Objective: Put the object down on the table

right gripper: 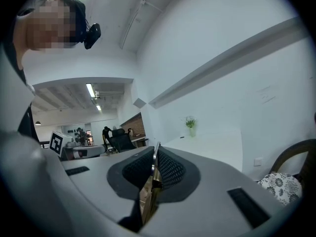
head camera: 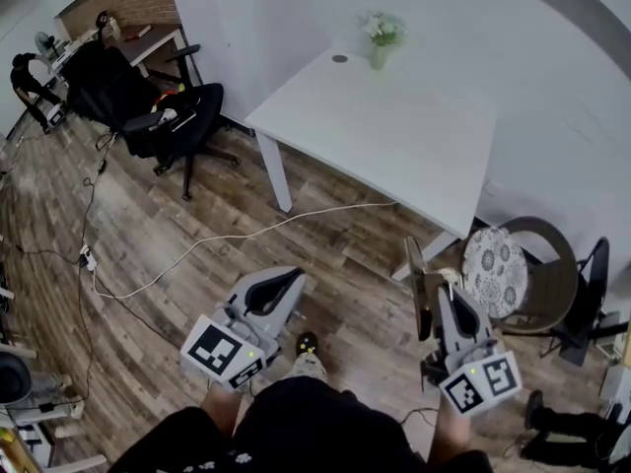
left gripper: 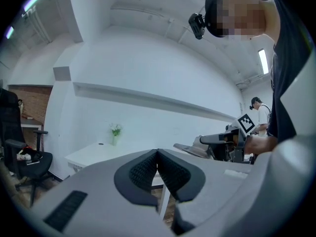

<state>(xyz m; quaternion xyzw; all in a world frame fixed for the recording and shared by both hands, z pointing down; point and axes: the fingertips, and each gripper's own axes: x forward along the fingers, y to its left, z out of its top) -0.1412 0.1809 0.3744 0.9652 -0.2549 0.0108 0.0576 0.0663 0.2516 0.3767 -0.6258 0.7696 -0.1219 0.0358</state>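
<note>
My right gripper [head camera: 437,294] is shut on a thin flat brownish panel [head camera: 416,286], which I see edge-on between the pads [right gripper: 168,169] in the right gripper view, as panel [right gripper: 151,186]. It hangs in the air above the wooden floor, short of the white table [head camera: 394,136]. At lower left, my left gripper [head camera: 286,284] has its jaws together [left gripper: 158,154] with nothing between them. The table [right gripper: 212,144] stands ahead of both grippers, seen beyond the left gripper as table [left gripper: 91,154].
A small vase of flowers [head camera: 381,37] and a dark disc [head camera: 339,58] stand at the table's far edge. A black office chair [head camera: 168,106] is at left, a white cable [head camera: 227,239] crosses the floor, and a round chair with a patterned cushion [head camera: 513,269] is at right.
</note>
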